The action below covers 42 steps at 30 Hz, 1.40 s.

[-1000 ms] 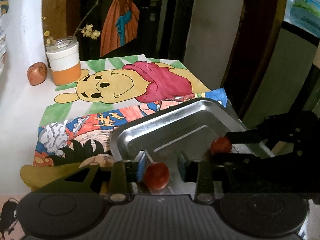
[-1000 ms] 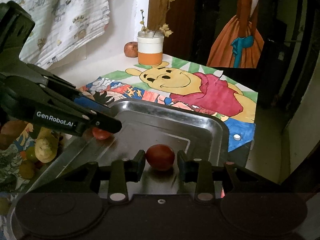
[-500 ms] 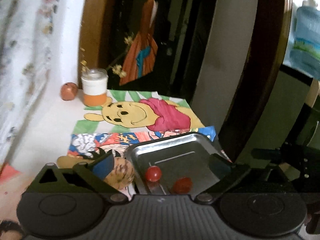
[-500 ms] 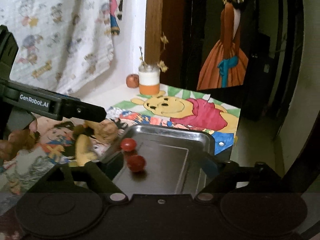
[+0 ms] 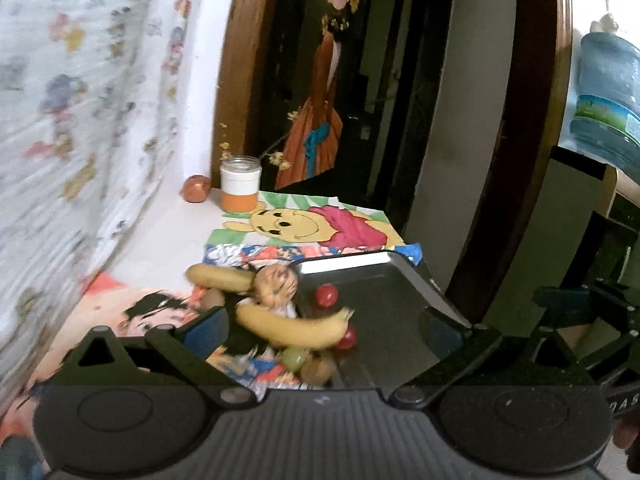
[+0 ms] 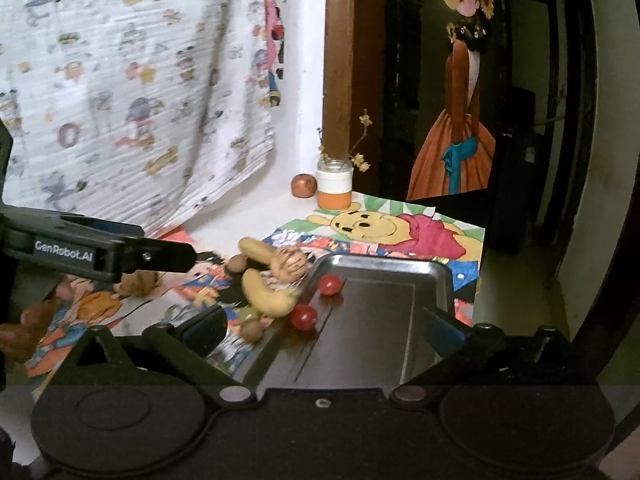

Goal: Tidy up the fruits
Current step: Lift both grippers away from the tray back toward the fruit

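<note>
A metal tray [image 5: 404, 280] [image 6: 380, 320] lies on the picture-covered table. Two red cherry tomatoes [image 5: 326, 295] [image 6: 330, 285] lie loose in its left part; the nearer one [image 6: 303, 317] [image 5: 347, 338] is by the rim. Left of the tray sits a pile of fruit: two bananas [image 5: 288, 328] [image 6: 266, 294], a tan patterned fruit [image 5: 276, 284] [image 6: 290, 266], and small green and brown fruits [image 5: 296, 356]. My left gripper [image 5: 324, 330] is open and empty, raised above the pile. My right gripper [image 6: 326, 326] is open and empty, raised above the tray. The left gripper's finger [image 6: 120, 254] shows in the right wrist view.
A jar with an orange base and dried flowers [image 5: 240, 184] [image 6: 335, 184] stands at the table's back, with an apple [image 5: 197, 199] [image 6: 304, 185] beside it. A printed cloth [image 6: 132, 92] hangs on the left. A dark doorway lies behind; the table edge drops off at the right.
Both grippers have opened, let go of their tomatoes in the tray, and pulled back and up. The left view has swung left, bringing the fruit pile into sight.
</note>
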Available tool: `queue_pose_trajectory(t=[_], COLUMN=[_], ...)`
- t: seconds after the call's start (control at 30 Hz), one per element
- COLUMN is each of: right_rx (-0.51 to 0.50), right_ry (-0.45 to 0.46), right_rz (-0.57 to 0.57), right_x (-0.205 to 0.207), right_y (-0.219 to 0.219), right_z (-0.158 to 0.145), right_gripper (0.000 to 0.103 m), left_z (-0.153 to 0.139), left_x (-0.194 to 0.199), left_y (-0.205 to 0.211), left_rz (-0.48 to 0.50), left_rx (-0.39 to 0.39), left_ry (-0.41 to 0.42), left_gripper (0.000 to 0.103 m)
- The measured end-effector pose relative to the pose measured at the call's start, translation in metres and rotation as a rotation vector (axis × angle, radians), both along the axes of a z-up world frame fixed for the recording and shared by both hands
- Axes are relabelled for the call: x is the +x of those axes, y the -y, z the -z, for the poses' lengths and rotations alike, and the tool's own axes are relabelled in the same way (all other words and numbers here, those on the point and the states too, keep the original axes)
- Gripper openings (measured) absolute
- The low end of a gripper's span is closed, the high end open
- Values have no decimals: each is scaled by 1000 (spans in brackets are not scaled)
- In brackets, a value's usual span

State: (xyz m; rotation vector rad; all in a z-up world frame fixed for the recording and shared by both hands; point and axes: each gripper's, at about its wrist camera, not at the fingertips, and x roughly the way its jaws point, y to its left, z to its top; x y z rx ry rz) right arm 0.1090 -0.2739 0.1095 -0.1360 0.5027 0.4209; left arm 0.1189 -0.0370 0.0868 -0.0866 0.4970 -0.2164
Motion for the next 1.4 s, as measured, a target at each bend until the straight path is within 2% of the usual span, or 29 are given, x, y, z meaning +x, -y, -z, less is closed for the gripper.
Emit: queue_pose_trajectory(t=[0.33, 0.73, 0.87, 1.03, 1.2, 1.4], right_rx=[-13, -45, -18, -20, 34, 117], right_ry=[-4, -23, -99, -182, -273, -356], right_rz=[0, 21, 25, -62, -135, -87], right_x=[-58, -85, -83, -72, -46, -18], right_y=[-8, -32, -41, -59, -78, -89], right_z=[0, 32, 47, 58, 59, 68], right_gripper=[102, 102, 102, 103, 102, 101], left_z=[14, 50, 61, 65, 66, 69], left_x=[-72, -98, -98, -89, -76, -55], left_y=[-27, -37, -44, -58, -70, -83], left_rz=[-91, -114, -123, -139, -146, -150], left_rx=[41, 73, 64, 70, 85, 102], left_ry=[3, -68, -110, -137, -140, -141], left_gripper=[103, 103, 103, 103, 103, 103])
